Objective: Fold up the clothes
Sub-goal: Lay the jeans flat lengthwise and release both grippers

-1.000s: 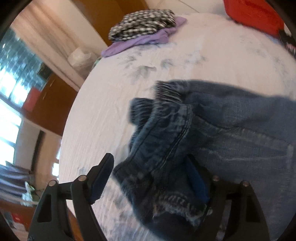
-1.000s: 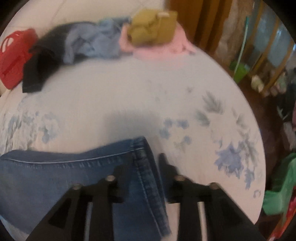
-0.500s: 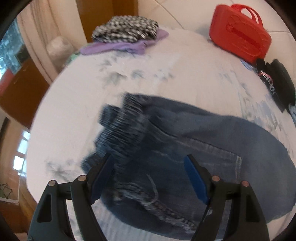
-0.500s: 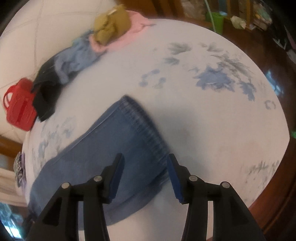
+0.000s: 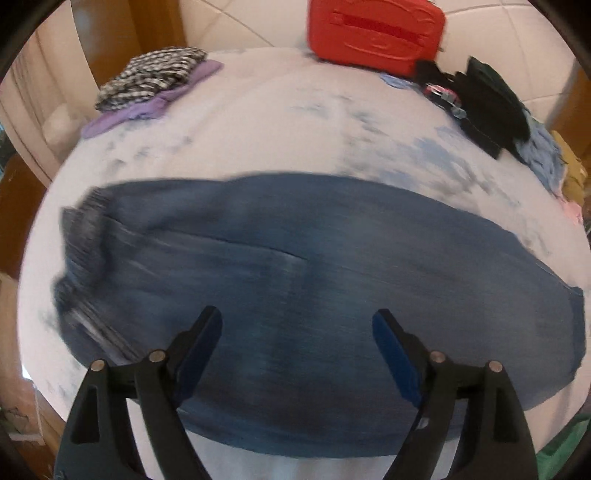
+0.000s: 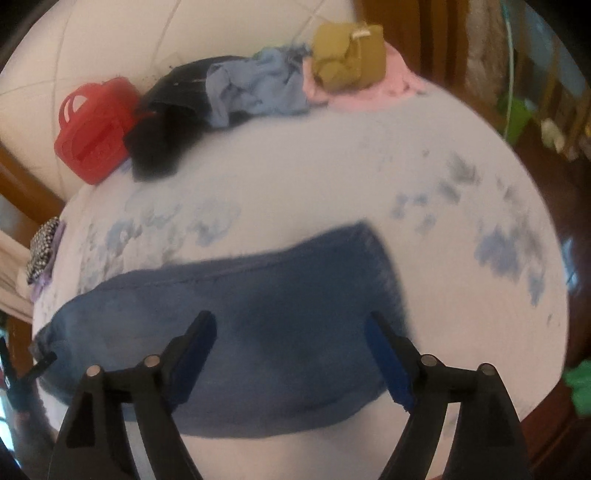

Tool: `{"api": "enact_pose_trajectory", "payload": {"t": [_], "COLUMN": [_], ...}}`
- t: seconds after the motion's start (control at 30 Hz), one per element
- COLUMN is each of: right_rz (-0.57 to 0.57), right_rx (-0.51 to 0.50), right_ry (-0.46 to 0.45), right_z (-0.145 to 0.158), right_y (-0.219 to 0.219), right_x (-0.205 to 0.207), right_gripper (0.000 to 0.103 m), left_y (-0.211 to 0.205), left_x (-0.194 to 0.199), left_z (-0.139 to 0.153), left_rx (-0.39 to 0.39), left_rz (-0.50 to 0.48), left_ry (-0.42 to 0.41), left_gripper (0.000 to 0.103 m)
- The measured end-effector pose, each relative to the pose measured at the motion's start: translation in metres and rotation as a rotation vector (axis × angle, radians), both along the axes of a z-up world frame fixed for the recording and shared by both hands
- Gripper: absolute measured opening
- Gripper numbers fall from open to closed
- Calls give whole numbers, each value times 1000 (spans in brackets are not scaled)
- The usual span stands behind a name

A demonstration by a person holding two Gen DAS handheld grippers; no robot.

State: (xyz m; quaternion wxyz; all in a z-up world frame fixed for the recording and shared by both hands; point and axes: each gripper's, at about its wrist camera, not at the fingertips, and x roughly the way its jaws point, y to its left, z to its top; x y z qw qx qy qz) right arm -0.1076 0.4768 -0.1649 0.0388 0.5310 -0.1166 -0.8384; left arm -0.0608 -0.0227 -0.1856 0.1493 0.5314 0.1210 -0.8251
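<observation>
A pair of blue jeans (image 5: 303,295) lies flat across the middle of the bed, folded lengthwise into one long band that runs from nine o'clock to three o'clock in the left wrist view; the gathered, ribbed waistband (image 5: 81,236) is bunched at the nine o'clock end and a slanted pocket seam crosses the upper cloth, though blur softens the detail. In the right wrist view the same jeans (image 6: 258,325) stretch from eight o'clock toward the centre, and the hemmed leg end (image 6: 384,273) stops square at about two o'clock from the picture's middle. The left gripper (image 5: 297,332) hangs above the seat of the jeans at six o'clock, its blue-padded jaws opening wide with nothing pinched between them and only denim showing below the gap. The right gripper (image 6: 290,332) hangs above the lower leg, its jaws also opening wide, the pads clear of the cloth. The bed sheet (image 5: 258,129) is white with faded blue flower prints. In the left view a checked garment (image 5: 151,77) sits on a purple one (image 5: 147,107) at eleven o'clock, a red plastic case (image 5: 373,33) stands at twelve o'clock against a white padded headboard (image 6: 184,33), and dark clothes (image 5: 487,107) lie at two o'clock. In the right view a light blue garment (image 6: 255,92), an olive bundle (image 6: 347,55) and pink cloth (image 6: 384,92) line the far edge near twelve o'clock, with dark wooden floor at three o'clock
</observation>
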Motion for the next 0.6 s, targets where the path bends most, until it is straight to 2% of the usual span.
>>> {"api": "enact_pose_trajectory", "payload": {"t": [0.13,0.2,0.27,0.33,0.4,0.5,0.6], "right_rz": [145,244,375,501,597,719,847], "right_rx": [5,20,-15,-58,-80,-123,-107], "right_ry": [53,96,125,101,31,-22,-11], "right_z": [8,8,4,-6,-20,-32,-34], "right_y": [29,43,55,63,66,61,46], "right_x": [-31,-46,-63,-83,-104,-116,-115], "right_gripper": [82,82,83,83,83,83,83], "left_y": [73,115,163,203,239,288,323], "left_x": [-6,-7,-3,0,1,2,-4], "left_z": [-3,-3,-1,-4,-9,-10,-13], "left_rx": [9,-23,-39,5,44,44,47], "left_rz": [63,120,216,278,312,331,327], "left_ry": [17,33,40,15,-15,-31,-41], "left_gripper": [84,84,84,84,84,84,84]}}
